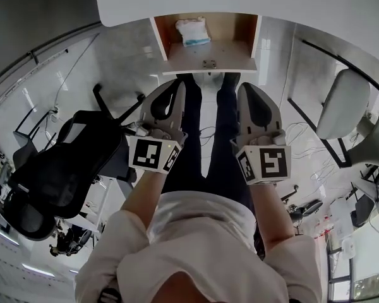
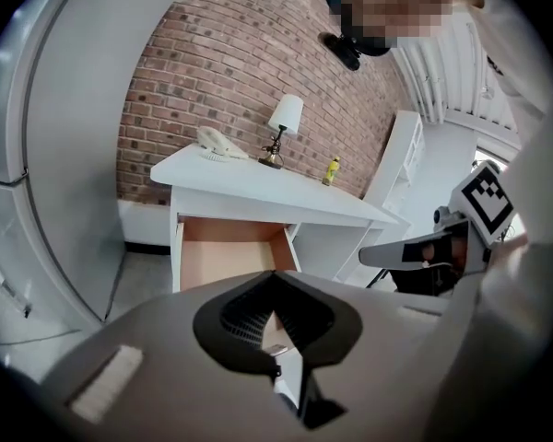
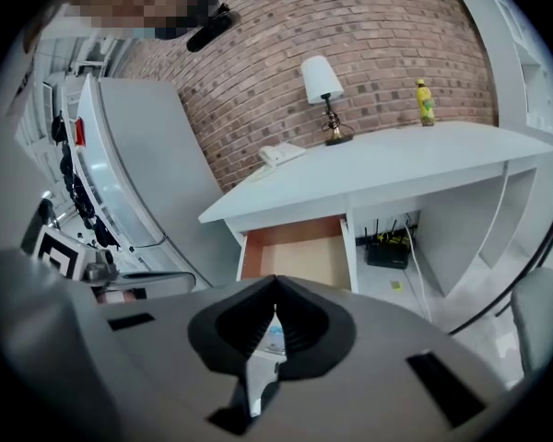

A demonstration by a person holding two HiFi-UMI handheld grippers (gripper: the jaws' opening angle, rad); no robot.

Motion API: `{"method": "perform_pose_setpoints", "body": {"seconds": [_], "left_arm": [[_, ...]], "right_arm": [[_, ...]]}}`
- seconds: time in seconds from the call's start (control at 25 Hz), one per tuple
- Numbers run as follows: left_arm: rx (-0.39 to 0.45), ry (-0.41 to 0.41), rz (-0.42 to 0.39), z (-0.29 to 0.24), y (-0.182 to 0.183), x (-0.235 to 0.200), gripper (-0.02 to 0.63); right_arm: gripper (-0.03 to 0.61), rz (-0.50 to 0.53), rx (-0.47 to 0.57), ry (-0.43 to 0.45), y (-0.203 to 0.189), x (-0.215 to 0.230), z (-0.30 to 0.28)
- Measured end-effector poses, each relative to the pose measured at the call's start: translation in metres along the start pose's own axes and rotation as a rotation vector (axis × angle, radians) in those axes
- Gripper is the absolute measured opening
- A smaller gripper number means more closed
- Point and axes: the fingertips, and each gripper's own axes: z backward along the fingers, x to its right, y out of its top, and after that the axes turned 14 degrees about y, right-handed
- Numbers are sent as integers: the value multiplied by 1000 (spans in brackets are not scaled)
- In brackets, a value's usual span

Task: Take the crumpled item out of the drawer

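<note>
lying beyond right gripper [image 1: 245,86]: crumpled item [image 1: 194,31]

Matt wood-lined drawer [image 1: 230,46]; crumpled item [image 1: 194,31] looks like glossy plastic.

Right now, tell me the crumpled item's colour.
The crumpled item is white with pale blue, clearest in the head view.

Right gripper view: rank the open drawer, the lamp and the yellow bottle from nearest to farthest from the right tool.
1. Open drawer, just ahead of the right tool, below the desk.
2. Lamp, at the back of the desk.
3. Yellow bottle, also at the back, farther along to the right.
</note>
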Motion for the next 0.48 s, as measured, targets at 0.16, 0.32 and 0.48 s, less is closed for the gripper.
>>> {"method": "perform_pose_setpoints", "body": {"seconds": [0.16,0.32,0.48], "left_arm": [[-18,14,4,-6,-5,-3,11],[-42,5,24,-15,-8,-4,139],[-89,2,38,-27,-17,-2,237]], "right_arm": [[5,-3,-6,3,-3,1,0],[5,2,-1,7,2,4,-2],[5,2,5,10,3,5,-2]]}}
